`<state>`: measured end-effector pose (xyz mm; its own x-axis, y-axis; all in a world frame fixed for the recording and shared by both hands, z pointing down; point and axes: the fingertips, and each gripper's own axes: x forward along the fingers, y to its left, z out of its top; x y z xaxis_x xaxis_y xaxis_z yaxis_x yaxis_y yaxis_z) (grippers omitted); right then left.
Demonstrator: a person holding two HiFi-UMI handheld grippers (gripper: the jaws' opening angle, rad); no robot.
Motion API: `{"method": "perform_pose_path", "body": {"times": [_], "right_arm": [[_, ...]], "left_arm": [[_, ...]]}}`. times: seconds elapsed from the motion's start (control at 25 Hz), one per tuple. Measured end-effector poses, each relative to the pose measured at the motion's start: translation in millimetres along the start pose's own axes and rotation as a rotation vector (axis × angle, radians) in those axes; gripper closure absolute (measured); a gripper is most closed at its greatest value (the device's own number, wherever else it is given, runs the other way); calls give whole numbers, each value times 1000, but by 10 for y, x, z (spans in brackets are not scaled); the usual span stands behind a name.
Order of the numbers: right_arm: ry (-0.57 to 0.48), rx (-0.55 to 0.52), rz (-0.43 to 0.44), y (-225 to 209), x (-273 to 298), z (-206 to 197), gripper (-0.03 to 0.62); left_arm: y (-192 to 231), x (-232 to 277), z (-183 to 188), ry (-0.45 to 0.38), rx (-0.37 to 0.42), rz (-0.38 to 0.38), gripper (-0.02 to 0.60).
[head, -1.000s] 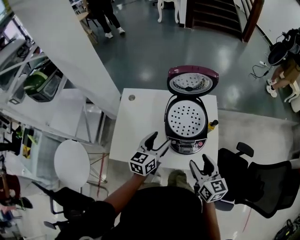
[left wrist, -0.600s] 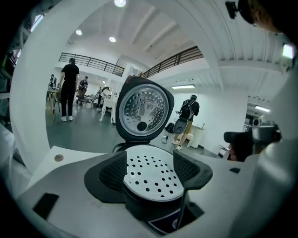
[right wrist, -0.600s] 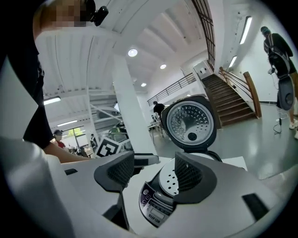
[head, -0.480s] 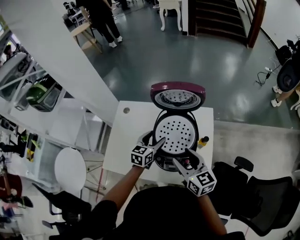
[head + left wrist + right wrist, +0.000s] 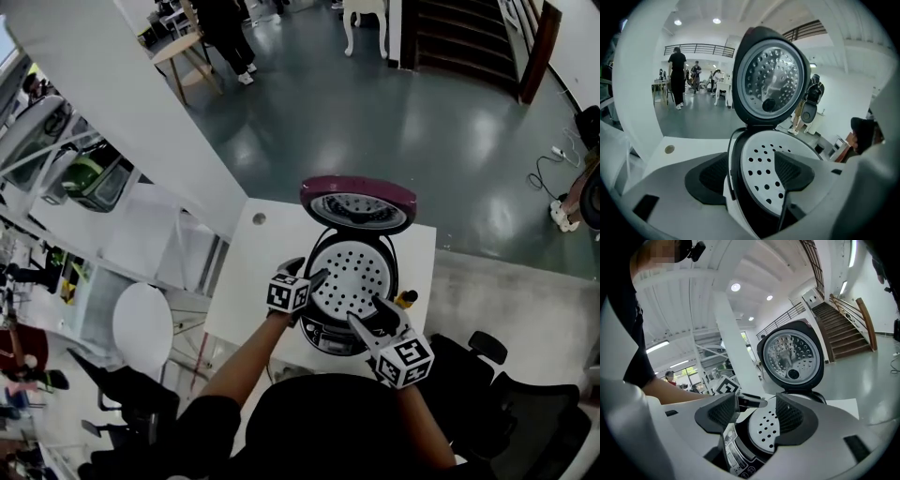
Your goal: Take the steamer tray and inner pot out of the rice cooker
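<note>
The rice cooker (image 5: 330, 336) stands open at mid-frame on the white tabletop (image 5: 251, 272), with the perforated steamer tray (image 5: 356, 277) seated inside it. The left tool (image 5: 311, 273) gapes wide, straddling the cooker's left rim without gripping it. The right tool (image 5: 367, 313), also spread and empty, hovers at the tray's lower right edge.

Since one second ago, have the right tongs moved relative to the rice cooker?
Yes. The right tongs moved forward: earlier they hung short of the rice cooker, now their tips reach over its front rim.
</note>
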<state>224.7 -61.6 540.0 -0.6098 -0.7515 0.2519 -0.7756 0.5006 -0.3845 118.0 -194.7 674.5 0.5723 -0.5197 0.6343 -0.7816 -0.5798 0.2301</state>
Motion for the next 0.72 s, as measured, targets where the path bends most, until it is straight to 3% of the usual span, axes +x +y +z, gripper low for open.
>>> {"method": "perform_pose_path", "body": {"times": [0.12,0.4,0.6,0.72], "right_arm": [[7,5,20,-47,29,-14,353],[12,12,31,-132,26,-18,353],[23,-5,45,-86,-38,-46,353],[35,-11,44,-112,-83,-86,353]], "left_arm": [[32,76,58,31,67,40,293],[24,279,-10,191,228,127,293],[-13,443,-6,276,373,136,293],[23,502,-100,337,405,137,293]]}}
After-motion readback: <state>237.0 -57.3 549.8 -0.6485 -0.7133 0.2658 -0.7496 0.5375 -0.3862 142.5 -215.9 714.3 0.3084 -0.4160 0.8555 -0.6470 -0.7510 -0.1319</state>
